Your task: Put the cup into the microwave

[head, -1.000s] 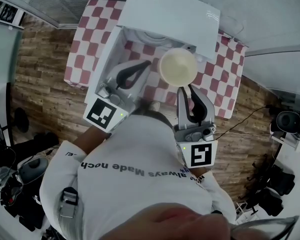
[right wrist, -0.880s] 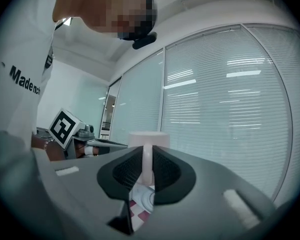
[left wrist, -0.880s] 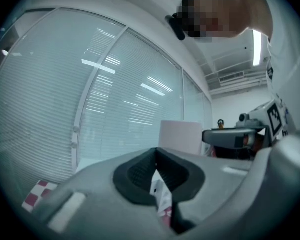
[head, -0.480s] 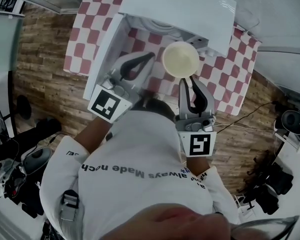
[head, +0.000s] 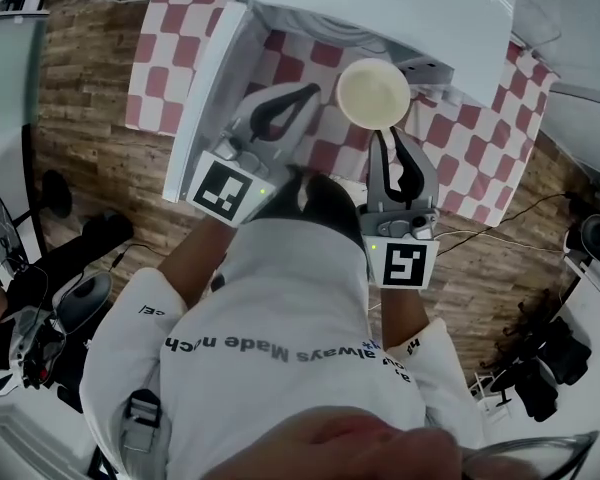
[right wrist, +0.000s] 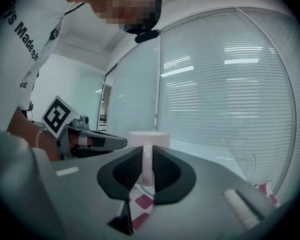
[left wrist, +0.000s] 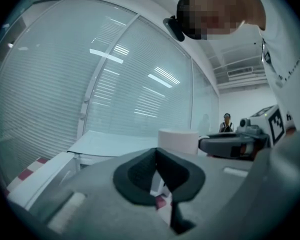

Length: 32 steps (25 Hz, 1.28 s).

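A cream cup (head: 373,93) hangs upright just in front of the open white microwave (head: 380,8). My right gripper (head: 388,135) is shut on the cup's handle (right wrist: 147,165), with the cup's body (right wrist: 149,139) beyond the jaws. To the left of the cup, by the microwave's mouth, my left gripper (head: 302,95) is shut with nothing between its fingers. From the left gripper view the cup (left wrist: 178,141) shows past my left gripper (left wrist: 157,173), and the right gripper (left wrist: 230,145) sits to its right. The microwave's cavity is mostly hidden under its top.
The microwave's door (head: 205,98) stands swung open at the left, beside my left gripper. A red and white checked cloth (head: 155,58) covers the table under the microwave. Wooden floor (head: 90,168) lies around the table. Cables and equipment (head: 580,238) sit at the right.
Both grippers and the cup have moved forward toward the microwave's opening. The cup stays held by its handle.
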{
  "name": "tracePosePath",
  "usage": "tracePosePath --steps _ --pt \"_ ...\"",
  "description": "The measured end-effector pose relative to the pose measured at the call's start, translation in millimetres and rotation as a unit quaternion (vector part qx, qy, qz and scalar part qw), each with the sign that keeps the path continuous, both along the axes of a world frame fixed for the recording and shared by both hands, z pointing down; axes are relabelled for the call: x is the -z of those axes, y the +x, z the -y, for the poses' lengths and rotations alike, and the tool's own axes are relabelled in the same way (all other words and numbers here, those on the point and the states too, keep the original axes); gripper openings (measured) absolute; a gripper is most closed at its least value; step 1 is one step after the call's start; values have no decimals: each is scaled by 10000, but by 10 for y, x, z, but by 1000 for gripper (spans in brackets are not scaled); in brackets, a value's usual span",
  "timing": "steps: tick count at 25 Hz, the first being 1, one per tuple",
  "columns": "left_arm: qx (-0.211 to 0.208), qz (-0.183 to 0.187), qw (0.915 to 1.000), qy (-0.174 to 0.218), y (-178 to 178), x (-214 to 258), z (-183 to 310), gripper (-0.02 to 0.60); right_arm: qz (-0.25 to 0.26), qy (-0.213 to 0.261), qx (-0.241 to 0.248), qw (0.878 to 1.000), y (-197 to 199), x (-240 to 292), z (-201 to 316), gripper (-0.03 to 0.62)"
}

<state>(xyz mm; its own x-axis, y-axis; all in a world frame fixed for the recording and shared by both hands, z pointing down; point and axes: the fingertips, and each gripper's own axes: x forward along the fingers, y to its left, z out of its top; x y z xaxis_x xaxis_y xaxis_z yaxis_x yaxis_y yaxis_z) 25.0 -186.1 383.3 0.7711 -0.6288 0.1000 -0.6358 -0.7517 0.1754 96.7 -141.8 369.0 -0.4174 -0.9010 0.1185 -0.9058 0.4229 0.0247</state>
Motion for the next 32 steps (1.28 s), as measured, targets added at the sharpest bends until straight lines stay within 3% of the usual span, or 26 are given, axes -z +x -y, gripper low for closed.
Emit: tracePosePath --steps 22,32 --pt "174 146 9996 -196 -131 -1279 610 3 -32 -336 -69 9994 -152 -1408 663 43" --pt "200 206 9993 -228 -253 -1641 900 3 -17 -347 -146 9993 -276 -1767 994 43"
